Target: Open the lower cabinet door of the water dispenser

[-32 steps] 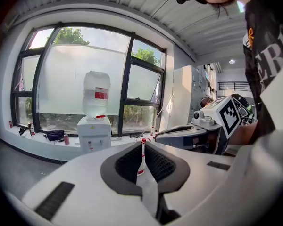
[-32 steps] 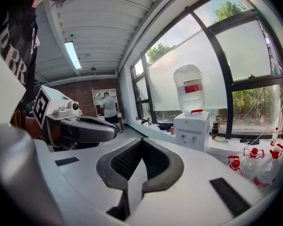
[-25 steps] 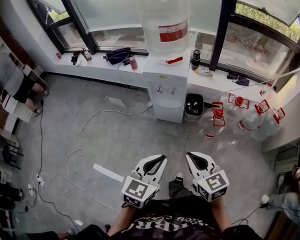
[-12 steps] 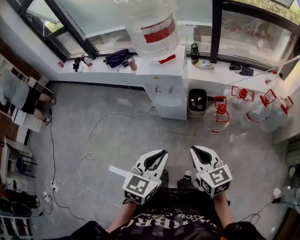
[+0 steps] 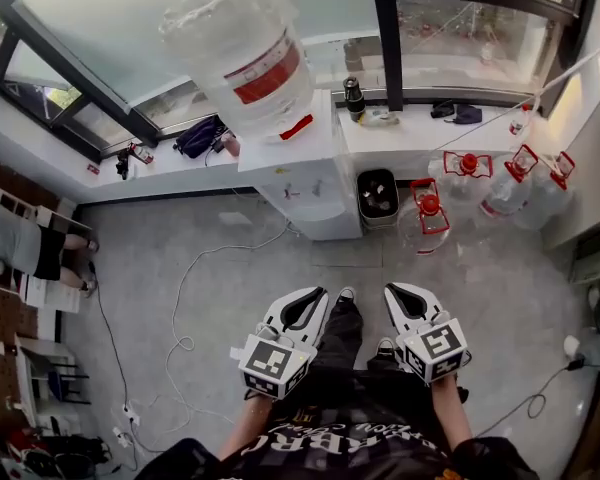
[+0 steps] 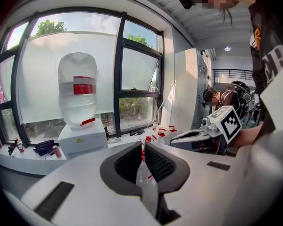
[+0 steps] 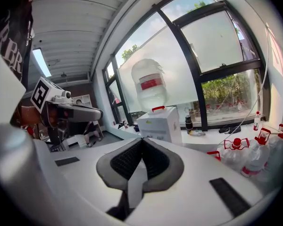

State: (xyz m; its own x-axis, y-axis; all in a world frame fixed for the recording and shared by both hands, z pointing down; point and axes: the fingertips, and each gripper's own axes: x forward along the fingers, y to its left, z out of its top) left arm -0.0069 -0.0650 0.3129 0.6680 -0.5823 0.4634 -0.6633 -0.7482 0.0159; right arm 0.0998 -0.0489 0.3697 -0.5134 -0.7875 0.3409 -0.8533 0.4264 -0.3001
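The white water dispenser (image 5: 308,180) stands against the window sill with a big clear bottle (image 5: 242,53) on top. Its lower front (image 5: 325,220) faces me and looks closed. Both grippers hang in front of my body, well short of the dispenser. My left gripper (image 5: 313,298) and right gripper (image 5: 398,294) are shut with nothing between their jaws. The left gripper view shows the dispenser (image 6: 82,138) far off to the left beyond the shut left gripper (image 6: 142,147). In the right gripper view the dispenser (image 7: 160,125) stands just above the shut right gripper (image 7: 140,140).
A black bin (image 5: 378,196) sits right of the dispenser. Several water jugs with red handles (image 5: 427,223) stand further right along the wall. A white cable (image 5: 180,288) trails over the grey floor at left. A person (image 5: 20,248) sits at the far left. My shoes (image 5: 346,296) show between the grippers.
The dispenser has come nearer and shifted left in the head view. Both grippers have moved forward with me toward it and stay shut.
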